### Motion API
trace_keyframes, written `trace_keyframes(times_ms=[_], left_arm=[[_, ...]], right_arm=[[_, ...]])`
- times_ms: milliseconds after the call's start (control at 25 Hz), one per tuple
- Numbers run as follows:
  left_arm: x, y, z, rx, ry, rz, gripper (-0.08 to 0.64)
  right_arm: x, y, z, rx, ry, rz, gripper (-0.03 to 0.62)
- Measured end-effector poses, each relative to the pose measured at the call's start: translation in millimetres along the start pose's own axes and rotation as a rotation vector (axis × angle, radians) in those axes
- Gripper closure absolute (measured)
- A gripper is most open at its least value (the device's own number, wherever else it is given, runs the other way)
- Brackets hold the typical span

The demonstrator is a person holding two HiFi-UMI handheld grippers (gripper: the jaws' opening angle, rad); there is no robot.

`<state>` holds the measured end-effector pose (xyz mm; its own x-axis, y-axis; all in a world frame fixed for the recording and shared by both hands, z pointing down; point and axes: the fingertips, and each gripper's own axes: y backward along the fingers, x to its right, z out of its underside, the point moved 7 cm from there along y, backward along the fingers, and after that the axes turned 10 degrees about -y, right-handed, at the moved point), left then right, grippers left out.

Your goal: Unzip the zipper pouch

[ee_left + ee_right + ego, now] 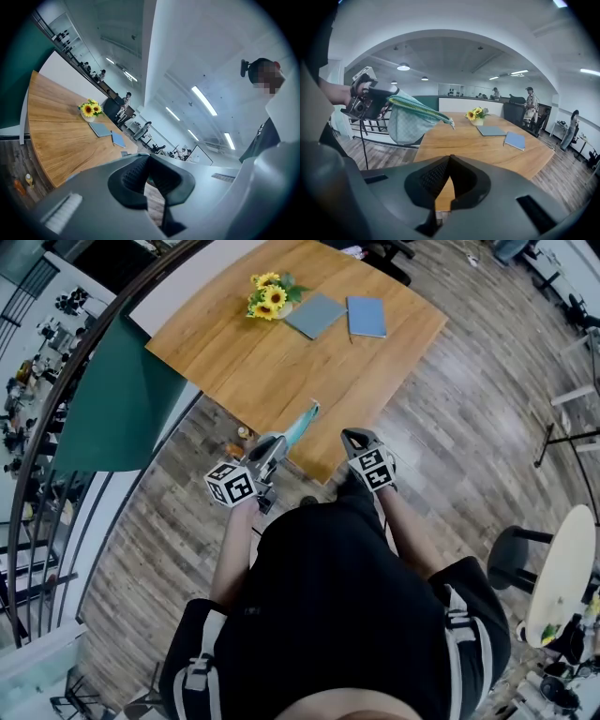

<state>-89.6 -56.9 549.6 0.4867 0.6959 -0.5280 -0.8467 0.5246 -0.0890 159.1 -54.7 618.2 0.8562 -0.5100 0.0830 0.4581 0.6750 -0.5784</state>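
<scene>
Dark grey plastic forms the right gripper, whose ribbed pads are pressed together with nothing between them. Just beyond it to the left, the left gripper is clamped on one end of the zipper pouch. The pouch is held in the air above the near edge of the table, by its near left corner. It is soft teal fabric with a fine woven pattern, and it sags in a rounded belly. A yellow-green zip runs straight along its top edge and looks closed. A small pull dangles at the pouch's free tip. The table is smooth, warm wood with rounded corners. Towards its far edge lie a grey notebook and a blue notebook, both flat, beside a small bunch of sunflowers.
</scene>
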Motion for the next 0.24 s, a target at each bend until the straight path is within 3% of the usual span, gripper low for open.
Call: trace_keyframes(times_ms=[240], left_arm=[[3.0, -0.6, -0.7, 0.001, -0.004, 0.01, 0.554]], right_arm=[[1.5, -0.9, 0.6, -0.007, -0.001, 0.001, 0.591]])
